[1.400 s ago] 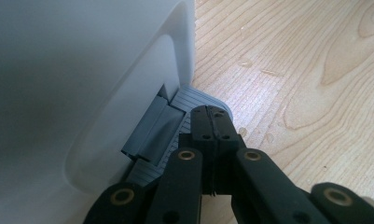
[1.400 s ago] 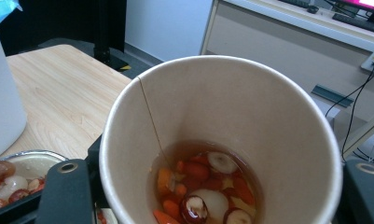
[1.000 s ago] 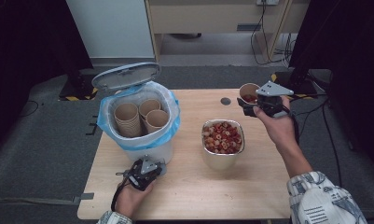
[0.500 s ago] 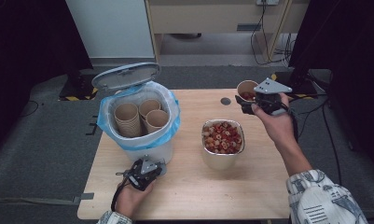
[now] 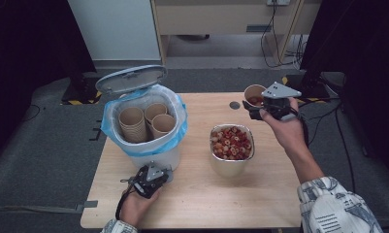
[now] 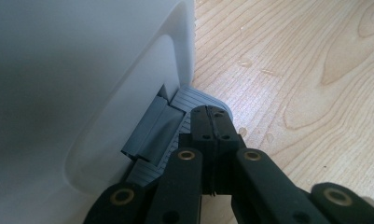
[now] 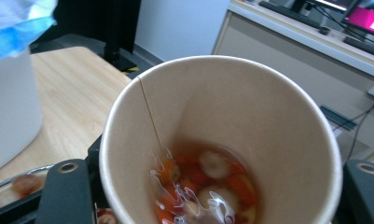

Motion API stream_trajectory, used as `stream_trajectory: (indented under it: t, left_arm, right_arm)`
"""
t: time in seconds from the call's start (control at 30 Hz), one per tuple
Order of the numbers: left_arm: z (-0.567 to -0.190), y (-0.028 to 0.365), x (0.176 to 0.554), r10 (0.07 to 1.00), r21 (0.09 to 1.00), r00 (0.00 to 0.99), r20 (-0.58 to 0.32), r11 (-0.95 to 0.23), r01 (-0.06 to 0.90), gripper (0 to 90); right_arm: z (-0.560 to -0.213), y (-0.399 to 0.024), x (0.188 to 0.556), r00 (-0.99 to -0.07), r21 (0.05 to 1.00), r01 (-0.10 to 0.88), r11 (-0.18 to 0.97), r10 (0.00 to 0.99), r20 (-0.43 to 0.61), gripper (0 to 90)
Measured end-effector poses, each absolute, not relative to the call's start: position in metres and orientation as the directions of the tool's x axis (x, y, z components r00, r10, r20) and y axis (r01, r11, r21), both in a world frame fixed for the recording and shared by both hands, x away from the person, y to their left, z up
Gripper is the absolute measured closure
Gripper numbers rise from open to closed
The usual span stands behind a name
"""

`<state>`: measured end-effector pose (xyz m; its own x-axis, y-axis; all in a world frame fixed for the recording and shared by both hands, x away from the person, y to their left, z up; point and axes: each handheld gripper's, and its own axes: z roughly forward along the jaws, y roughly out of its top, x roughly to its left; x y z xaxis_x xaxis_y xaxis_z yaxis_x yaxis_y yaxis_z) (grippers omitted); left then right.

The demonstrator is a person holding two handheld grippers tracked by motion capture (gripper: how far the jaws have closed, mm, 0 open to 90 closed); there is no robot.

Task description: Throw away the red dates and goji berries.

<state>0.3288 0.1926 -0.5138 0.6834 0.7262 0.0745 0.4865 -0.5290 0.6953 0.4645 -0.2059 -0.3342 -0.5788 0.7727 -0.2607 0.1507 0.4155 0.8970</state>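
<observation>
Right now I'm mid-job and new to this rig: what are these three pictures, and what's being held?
A person works at a wooden table with a hand-held claw in each hand. The high view looks down from above. The other two come from cameras riding on each claw. The right claw is shut on a paper cup holding cereal rings in liquid. The left claw is shut, its tip on the grey pedal of the white bin. The bin's lid is up, with cups stacked inside. A metal bowl of cereal rings stands between.
</observation>
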Motion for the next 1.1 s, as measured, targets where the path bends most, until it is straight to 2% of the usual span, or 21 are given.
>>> stream_trajectory:
  t: [0.17, 0.4, 0.8, 1.1]
  left_arm:
    - [-0.514, 0.193, 0.329, 0.726, 0.695, 0.684, 0.075, -0.529, 0.486, 90.0]
    - [-0.514, 0.193, 0.329, 0.726, 0.695, 0.684, 0.074, -0.529, 0.486, 90.0]
    - [-0.514, 0.193, 0.329, 0.726, 0.695, 0.684, 0.075, -0.53, 0.486, 89.9]
    - [-0.514, 0.193, 0.329, 0.726, 0.695, 0.683, 0.075, -0.529, 0.486, 89.9]
  right_arm:
    - [-0.334, -0.206, 0.464, -0.568, 0.893, 0.158, 0.42, 0.779, -0.266, 28.9]
    - [-0.332, -0.2, 0.459, -0.579, 0.882, 0.121, 0.455, 0.754, -0.309, 28.9]
    - [-0.327, -0.189, 0.451, -0.547, 0.794, -0.015, 0.607, 0.66, -0.515, 29.0]
    - [-0.325, -0.183, 0.446, -0.537, 0.729, -0.093, 0.678, 0.582, -0.611, 29.0]
